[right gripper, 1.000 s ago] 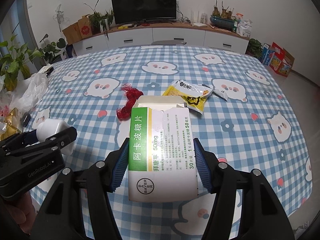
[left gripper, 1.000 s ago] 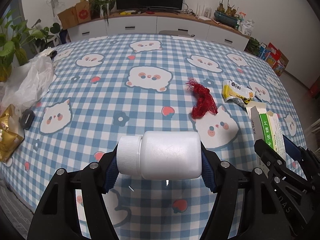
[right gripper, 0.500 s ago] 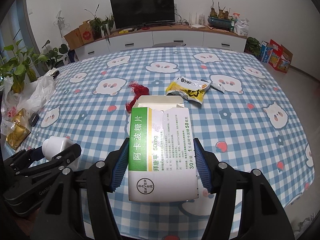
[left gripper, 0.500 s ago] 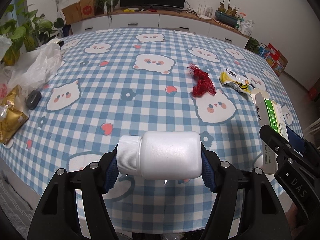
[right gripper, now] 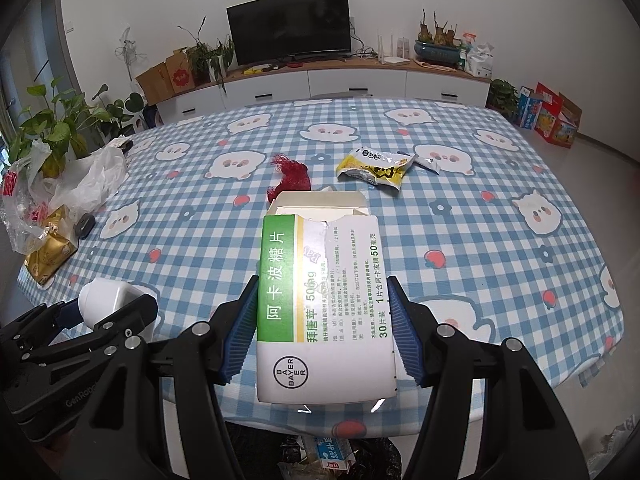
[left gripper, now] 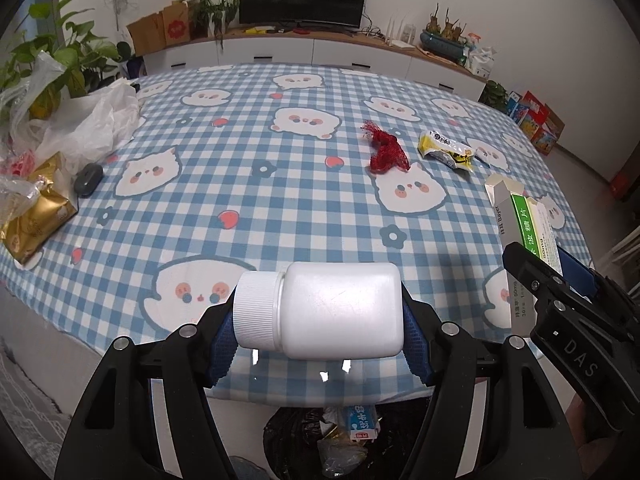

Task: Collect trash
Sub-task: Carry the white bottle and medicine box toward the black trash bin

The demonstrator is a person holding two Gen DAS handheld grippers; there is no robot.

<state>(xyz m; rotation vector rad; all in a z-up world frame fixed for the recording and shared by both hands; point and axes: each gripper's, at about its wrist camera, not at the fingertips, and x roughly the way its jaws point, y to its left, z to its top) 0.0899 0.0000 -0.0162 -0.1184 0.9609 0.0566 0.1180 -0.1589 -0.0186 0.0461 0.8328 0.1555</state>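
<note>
Both grippers have drawn back to the table edge; left gripper clamps bottle, right gripper clamps box, bin at 6 o'clock.

Grippers: two, the left gripper and the right gripper.
White plastic bottle: one.
Green-and-white medicine box: one.
Red mesh net: one.
Yellow snack wrapper: one.
Small white sachet: one.
Gold packet: one.
Dark grey mouse: one.
Black bin bag: one.
Television: one.
</note>
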